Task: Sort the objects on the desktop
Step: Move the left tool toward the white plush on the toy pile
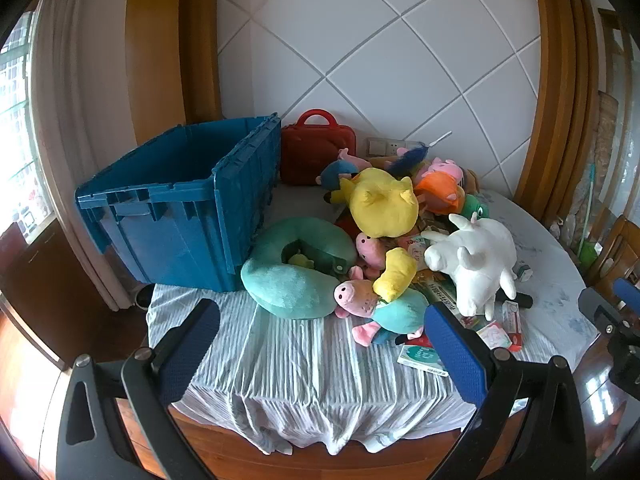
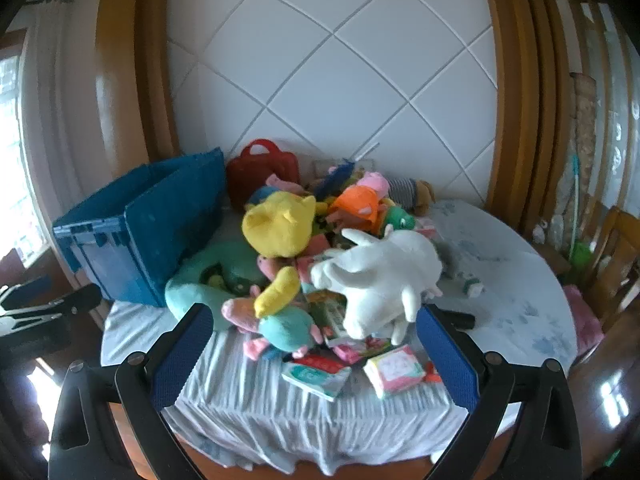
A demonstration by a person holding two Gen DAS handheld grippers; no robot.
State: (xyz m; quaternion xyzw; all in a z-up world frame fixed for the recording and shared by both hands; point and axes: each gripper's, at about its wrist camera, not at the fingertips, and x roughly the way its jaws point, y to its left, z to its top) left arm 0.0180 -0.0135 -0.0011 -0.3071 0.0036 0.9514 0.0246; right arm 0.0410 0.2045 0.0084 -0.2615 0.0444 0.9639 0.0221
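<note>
On the table (image 1: 304,364), the crate (image 1: 180,208) sits left of my toy pile (image 1: 384,240); the neck pillow (image 1: 292,268) lies between them, packets (image 2: 352,368) nearest me.

**Both grippers wide open, tilted down**

The left gripper (image 1: 320,344) is spread to full width, its blue-padded fingers (image 1: 456,354) far apart with nothing between them, aimed forward and somewhat downward. The right gripper (image 2: 314,350) matches it: fingers (image 2: 448,354) fully apart, gripping nothing, pitched down at a similar slant. Each shows at the edge of the other's view, side by side.
</note>
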